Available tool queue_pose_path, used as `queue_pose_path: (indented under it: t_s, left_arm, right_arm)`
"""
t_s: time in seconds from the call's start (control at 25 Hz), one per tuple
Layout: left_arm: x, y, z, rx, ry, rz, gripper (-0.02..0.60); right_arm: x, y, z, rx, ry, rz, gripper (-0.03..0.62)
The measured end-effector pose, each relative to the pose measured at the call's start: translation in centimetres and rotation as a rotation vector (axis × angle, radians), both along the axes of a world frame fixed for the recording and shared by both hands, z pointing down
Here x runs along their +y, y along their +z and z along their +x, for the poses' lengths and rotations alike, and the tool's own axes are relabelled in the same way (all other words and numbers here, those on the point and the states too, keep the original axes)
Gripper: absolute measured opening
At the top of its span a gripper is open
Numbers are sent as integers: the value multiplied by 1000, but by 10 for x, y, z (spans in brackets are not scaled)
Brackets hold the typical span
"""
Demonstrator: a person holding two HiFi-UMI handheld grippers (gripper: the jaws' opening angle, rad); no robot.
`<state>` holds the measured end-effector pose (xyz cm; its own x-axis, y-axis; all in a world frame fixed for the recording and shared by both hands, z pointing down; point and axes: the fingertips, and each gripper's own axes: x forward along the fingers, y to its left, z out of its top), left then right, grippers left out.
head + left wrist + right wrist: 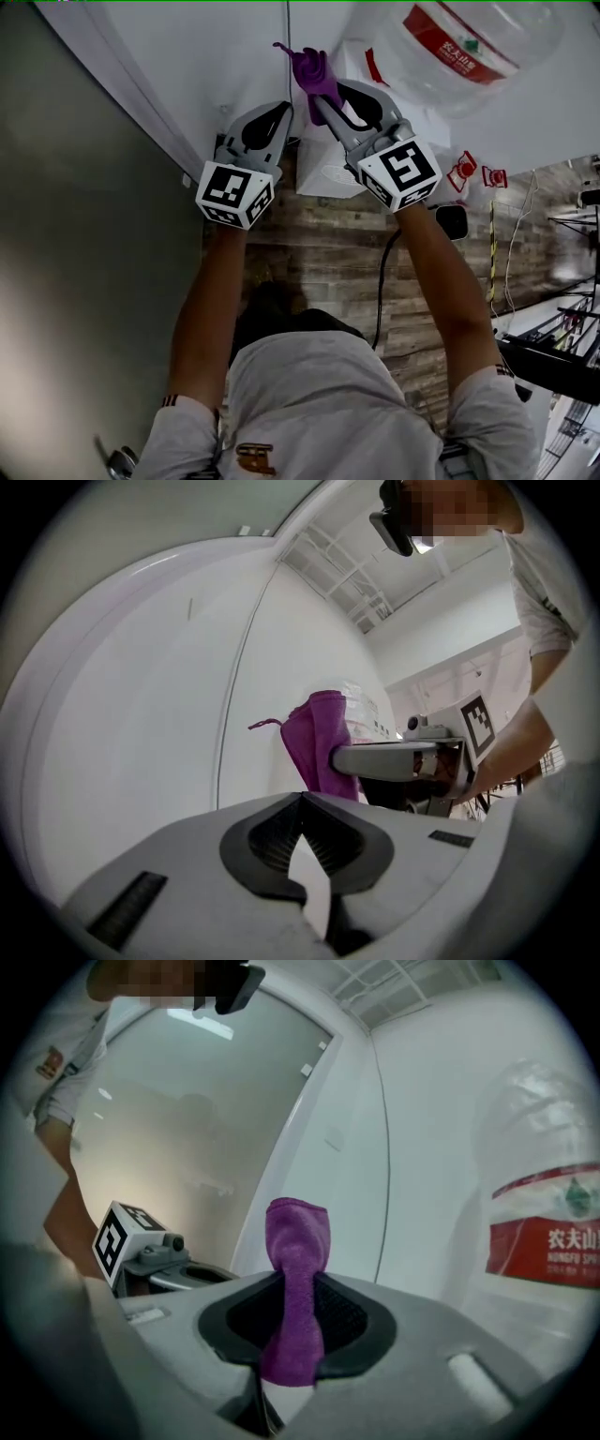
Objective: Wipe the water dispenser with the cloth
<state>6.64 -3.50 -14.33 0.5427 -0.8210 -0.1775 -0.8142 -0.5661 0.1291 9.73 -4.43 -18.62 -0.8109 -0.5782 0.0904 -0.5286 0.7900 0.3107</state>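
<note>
1. The purple cloth is pinched in the right gripper. Its bunched free end stands up past the jaws, near the white panel beside the bottle atop the water dispenser. I cannot tell whether it touches.
2. It looks soft, light and limp, so it should fold under pressure and wipe best when pushed flat. The grip is mid-cloth, and a hold nearer the free end would probably stiffen the wiping edge.
3. The right jaws are clamped on the cloth. The left gripper has its jaws together on nothing.
4. Both arms reach forward, nearly straight, with the grippers side by side and the left just beside the right.
</note>
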Motion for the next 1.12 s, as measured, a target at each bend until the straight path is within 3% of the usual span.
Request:
queue_pose_path:
  t_s: [0.56, 0.84, 1.12]
  left_arm:
    - [-92, 40, -20, 26, 66, -49, -2]
    - [-117, 71, -18, 35, 55, -104, -2]
    - [-135, 88, -16, 90, 64, -126, -2]
  right_arm:
    - [-108, 38, -47, 416, -7, 24, 94]
    - [-157, 65, -56, 725, -25, 27, 94]
    - [-178, 105, -56, 1142, -140, 98, 94]
